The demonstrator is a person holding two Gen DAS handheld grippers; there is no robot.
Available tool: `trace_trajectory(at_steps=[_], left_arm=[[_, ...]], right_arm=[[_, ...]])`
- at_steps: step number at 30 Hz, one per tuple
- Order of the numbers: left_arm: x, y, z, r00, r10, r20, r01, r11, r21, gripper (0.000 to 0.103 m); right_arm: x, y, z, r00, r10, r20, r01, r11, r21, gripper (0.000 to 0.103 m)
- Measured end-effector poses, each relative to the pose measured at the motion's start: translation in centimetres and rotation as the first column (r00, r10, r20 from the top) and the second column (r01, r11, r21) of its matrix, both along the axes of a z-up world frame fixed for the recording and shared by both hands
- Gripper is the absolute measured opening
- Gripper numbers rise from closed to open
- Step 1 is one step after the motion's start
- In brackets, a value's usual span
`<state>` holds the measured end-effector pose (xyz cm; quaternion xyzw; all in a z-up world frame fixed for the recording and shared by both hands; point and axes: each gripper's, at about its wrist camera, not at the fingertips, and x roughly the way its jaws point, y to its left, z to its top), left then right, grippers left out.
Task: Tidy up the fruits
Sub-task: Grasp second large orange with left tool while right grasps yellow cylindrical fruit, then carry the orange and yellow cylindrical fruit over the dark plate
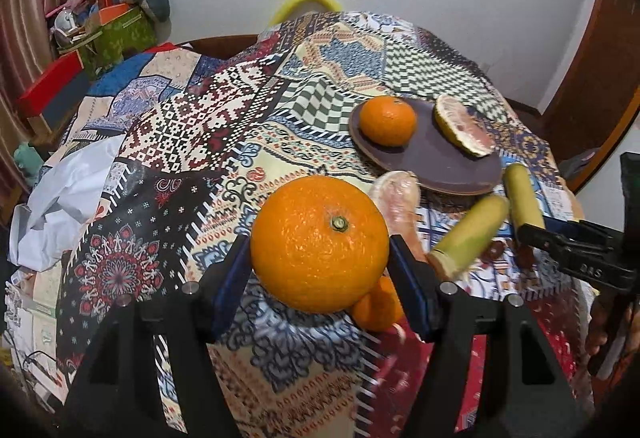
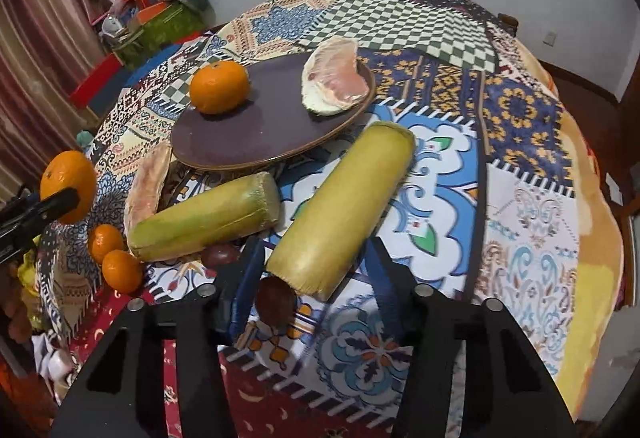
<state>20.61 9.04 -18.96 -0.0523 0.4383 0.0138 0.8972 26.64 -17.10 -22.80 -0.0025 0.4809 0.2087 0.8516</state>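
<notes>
A patchwork-patterned cloth (image 2: pixel 520 110) covers the surface, and on it directly lie a dark round plate (image 2: pixel 240 142), two yellow-green cane pieces (image 2: pixel 208 218) (image 2: pixel 344 206), a wrapped pomelo wedge (image 2: pixel 148 186) touching the plate's rim, two small oranges (image 2: pixel 116 258) and two dark round fruits (image 2: pixel 276 302).

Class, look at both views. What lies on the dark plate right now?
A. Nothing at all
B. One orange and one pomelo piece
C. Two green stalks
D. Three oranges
B: the plate carries an orange and a pomelo piece; the green stalks lie on the cloth beside it.
</notes>
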Motion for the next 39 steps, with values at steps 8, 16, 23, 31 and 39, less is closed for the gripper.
trace_trajectory(at_steps=[8,16,23,31,39], left_arm=[[-1.5,-2.6,1.3,0.998,-0.054,0.03,0.054,0.999,0.003,0.067],[-1.0,-3.8,1.8,0.997,-0.063,0.041,0.064,0.998,-0.014,0.067],[0.1,-4.3,2.0,0.996,-0.075,0.047,0.075,0.997,-0.007,0.067],[1.8,-4.8,1.5,0.996,-0.083,0.041,0.084,0.996,-0.012,0.067],[2.9,-5.9,2.3,0.992,-0.11,0.066,0.111,0.994,-0.005,0.067]], right_arm=[[-1.2,-3.4,0.6,0.999,-0.043,0.009,0.043,0.999,-0.023,0.033],[-0.3,-3.4,1.5,0.999,-0.024,0.032,0.025,1.0,-0.019,0.035],[2.3,-1.7,-0.2,1.0,-0.003,0.014,0.004,0.998,-0.06,0.035],[2.6,-1.5,-0.5,0.999,-0.004,0.035,0.006,0.999,-0.048,0.035],[1.9,-2.4,1.1,0.997,-0.023,0.067,0.024,1.0,-0.007,0.034]])
